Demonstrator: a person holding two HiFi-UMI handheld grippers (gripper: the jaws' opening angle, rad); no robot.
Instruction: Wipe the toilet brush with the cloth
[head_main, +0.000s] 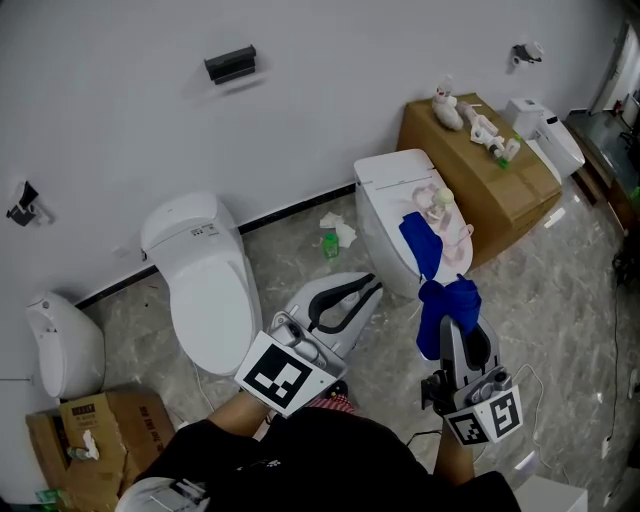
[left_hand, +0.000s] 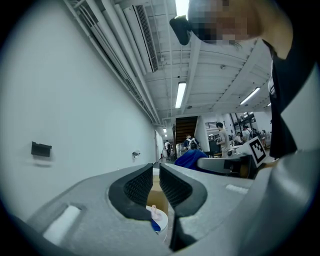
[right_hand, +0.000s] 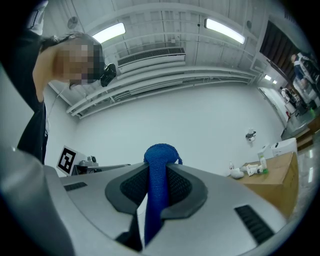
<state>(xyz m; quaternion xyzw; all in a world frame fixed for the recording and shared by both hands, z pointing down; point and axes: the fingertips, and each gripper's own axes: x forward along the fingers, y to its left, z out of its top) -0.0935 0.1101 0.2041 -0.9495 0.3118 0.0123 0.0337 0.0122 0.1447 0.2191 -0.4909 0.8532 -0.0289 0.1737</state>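
Note:
A pale pink and white toilet brush (head_main: 438, 203) lies on the closed lid of the right-hand toilet (head_main: 385, 215). My right gripper (head_main: 452, 320) is shut on a blue cloth (head_main: 447, 300), and a strip of the cloth reaches up onto that lid beside the brush. In the right gripper view the cloth (right_hand: 159, 160) stands bunched between the pads. My left gripper (head_main: 372, 286) hovers left of that toilet with only a narrow gap between its jaws and nothing in it. Past the left gripper (left_hand: 156, 172), the brush (left_hand: 154, 213) shows small and far.
A second white toilet (head_main: 205, 280) stands at the left, with a white fixture (head_main: 60, 345) beside it. A green bottle (head_main: 330, 243) and crumpled paper (head_main: 340, 230) lie on the floor between the toilets. A brown box (head_main: 480, 170) with small items stands at the right, and a cardboard box (head_main: 90, 440) at the lower left.

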